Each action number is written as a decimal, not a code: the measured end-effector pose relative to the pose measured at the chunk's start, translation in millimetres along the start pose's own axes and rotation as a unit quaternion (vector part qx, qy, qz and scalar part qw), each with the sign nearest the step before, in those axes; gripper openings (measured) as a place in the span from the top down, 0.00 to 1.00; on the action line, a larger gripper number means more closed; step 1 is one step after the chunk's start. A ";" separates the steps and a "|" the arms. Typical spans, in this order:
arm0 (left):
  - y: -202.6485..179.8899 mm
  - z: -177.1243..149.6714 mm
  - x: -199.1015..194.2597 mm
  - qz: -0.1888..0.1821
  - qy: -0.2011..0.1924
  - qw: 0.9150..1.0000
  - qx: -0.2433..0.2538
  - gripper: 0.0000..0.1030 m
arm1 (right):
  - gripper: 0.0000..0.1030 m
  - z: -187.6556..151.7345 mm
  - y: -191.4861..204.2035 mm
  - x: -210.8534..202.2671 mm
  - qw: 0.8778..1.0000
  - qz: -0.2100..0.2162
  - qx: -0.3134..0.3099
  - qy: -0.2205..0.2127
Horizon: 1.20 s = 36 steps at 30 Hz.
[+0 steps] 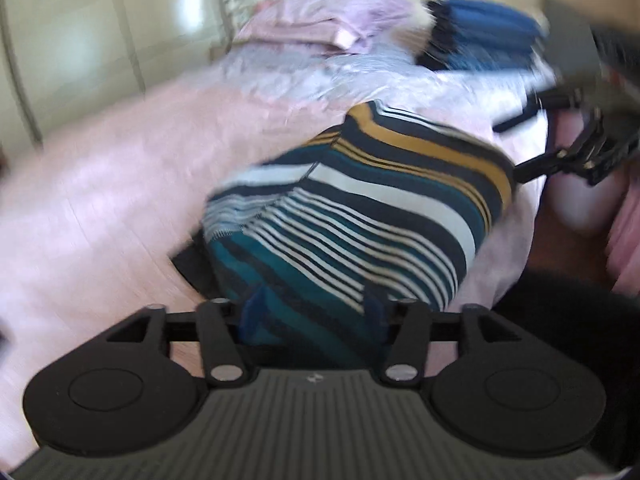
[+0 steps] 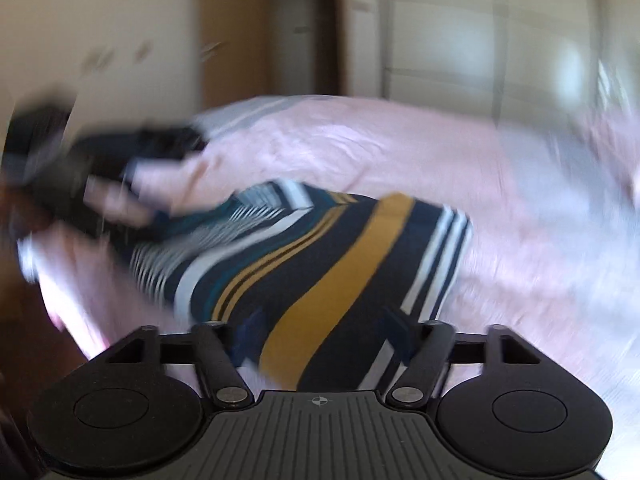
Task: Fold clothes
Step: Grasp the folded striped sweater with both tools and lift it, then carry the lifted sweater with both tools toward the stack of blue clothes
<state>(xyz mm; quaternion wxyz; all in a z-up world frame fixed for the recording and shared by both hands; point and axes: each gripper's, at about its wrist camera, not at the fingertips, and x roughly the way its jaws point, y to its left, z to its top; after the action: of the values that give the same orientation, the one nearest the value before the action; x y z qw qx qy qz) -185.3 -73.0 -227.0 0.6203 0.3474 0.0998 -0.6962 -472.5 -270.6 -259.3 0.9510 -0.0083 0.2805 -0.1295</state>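
Note:
A folded striped garment (image 1: pixel 360 208) in navy, teal, white and mustard lies on the pink bed cover (image 1: pixel 100 200). My left gripper (image 1: pixel 314 314) is at its near end, the blue fingers (image 1: pixel 252 316) apart with the cloth lying between and under them, not pinched. In the right wrist view the same garment (image 2: pixel 320 248) runs under my right gripper (image 2: pixel 322 334), whose fingers (image 2: pixel 400 332) stand wide apart over the mustard band. The right gripper (image 1: pixel 592 152) also shows at the garment's far right edge. The blurred left gripper (image 2: pixel 80 168) shows at the left.
At the back of the bed are a pile of pale pink and lilac clothes (image 1: pixel 320 20) and a stack of blue clothes (image 1: pixel 480 28). Pale wardrobe doors (image 2: pixel 480 40) stand beyond the bed. Dark floor (image 1: pixel 560 248) borders the bed edge. Both views are motion-blurred.

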 end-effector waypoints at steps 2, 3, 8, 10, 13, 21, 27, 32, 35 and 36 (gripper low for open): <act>-20.9 -1.9 -6.6 0.002 -0.017 0.998 0.055 0.37 | 0.25 -11.6 26.8 -3.0 0.996 -0.022 -0.085 0.006; -31.6 -2.3 -6.9 0.001 -0.023 0.997 0.077 0.37 | 0.25 -17.2 38.7 -1.2 0.992 -0.032 -0.123 0.013; -81.6 -1.9 11.2 0.022 -0.025 0.983 0.179 0.28 | 0.25 -35.7 76.2 38.9 0.956 -0.089 -0.276 0.044; -98.2 -2.1 27.1 0.040 -0.021 0.973 0.224 0.28 | 0.26 -39.5 78.7 59.5 0.938 -0.114 -0.324 0.054; -113.8 -2.7 51.2 0.066 -0.006 0.957 0.284 0.27 | 0.39 -45.7 80.4 85.0 0.910 -0.130 -0.386 0.082; -92.1 11.8 85.8 0.129 0.032 0.943 0.304 0.31 | 0.58 -9.1 60.5 46.4 0.940 -0.124 -0.314 0.045; -83.0 10.9 109.3 0.100 0.078 0.944 0.305 0.68 | 0.53 -36.9 69.4 59.5 0.932 -0.121 -0.336 0.059; -81.9 11.6 118.5 0.102 0.085 0.945 0.298 0.71 | 0.40 -50.9 85.0 70.6 0.920 -0.150 -0.358 0.056; -81.6 15.9 119.1 0.100 0.088 0.946 0.296 0.71 | 0.37 -50.6 80.6 82.3 0.921 -0.153 -0.354 0.052; -82.4 15.2 117.0 0.099 0.089 0.946 0.295 0.71 | 0.37 -51.6 80.7 85.9 0.919 -0.154 -0.360 0.052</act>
<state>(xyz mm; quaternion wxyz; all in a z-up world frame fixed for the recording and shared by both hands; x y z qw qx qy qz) -266.4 -157.2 -311.0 0.5442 0.5835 -0.0905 -0.5959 -411.2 -211.2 -355.5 0.8362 -0.3867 0.3525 -0.1643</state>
